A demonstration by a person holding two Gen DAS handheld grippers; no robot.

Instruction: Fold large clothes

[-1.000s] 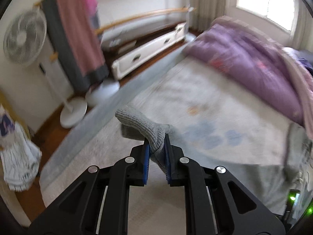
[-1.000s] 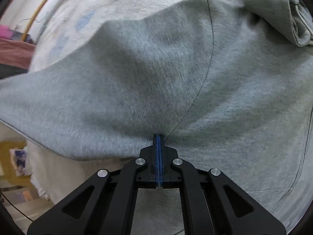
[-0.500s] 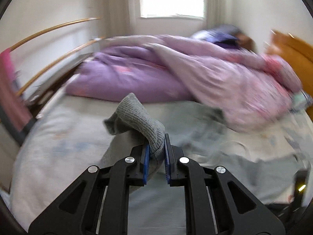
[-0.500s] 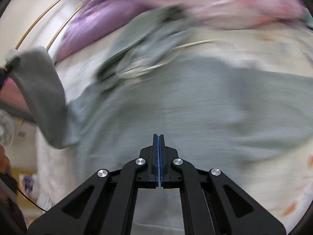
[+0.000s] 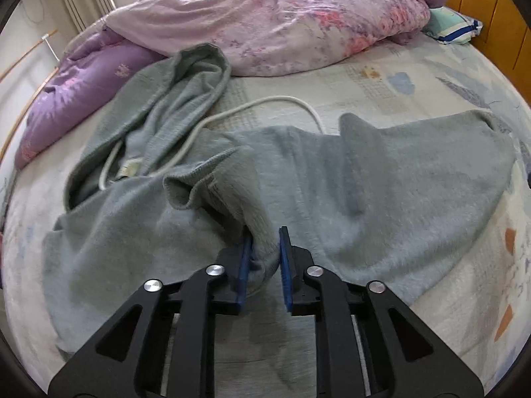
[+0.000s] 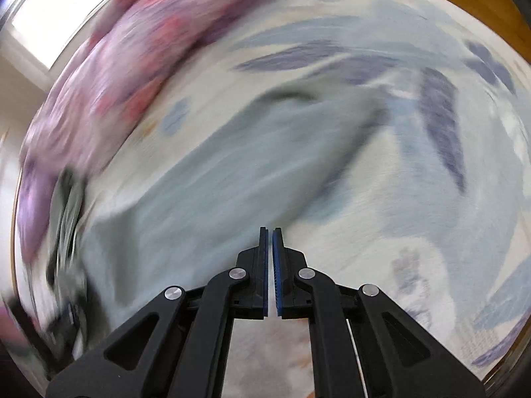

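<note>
A grey hoodie (image 5: 398,179) lies spread across the bed, its hood (image 5: 186,93) bunched at the far left with a white drawstring (image 5: 265,102) looping out. My left gripper (image 5: 264,232) points down at it. Its jaws are opening, and the ribbed sleeve cuff (image 5: 212,179) sits loosely between the blue pads, folded onto the hoodie's body. In the blurred right wrist view, my right gripper (image 6: 269,230) hangs over the sheet beside the hoodie (image 6: 232,172). Its jaws are opening to a narrow slit with nothing between them.
A purple and pink floral duvet (image 5: 282,16) is piled along the far side of the bed. A teal pillow (image 5: 451,26) and a wooden headboard (image 5: 491,16) are at the far right. The patterned sheet (image 5: 365,76) shows around the hoodie.
My left gripper swung from the bed's edge over the hoodie, carrying the sleeve onto the body, and its jaws widened. My right gripper let go of the fabric and swept off to the side.
</note>
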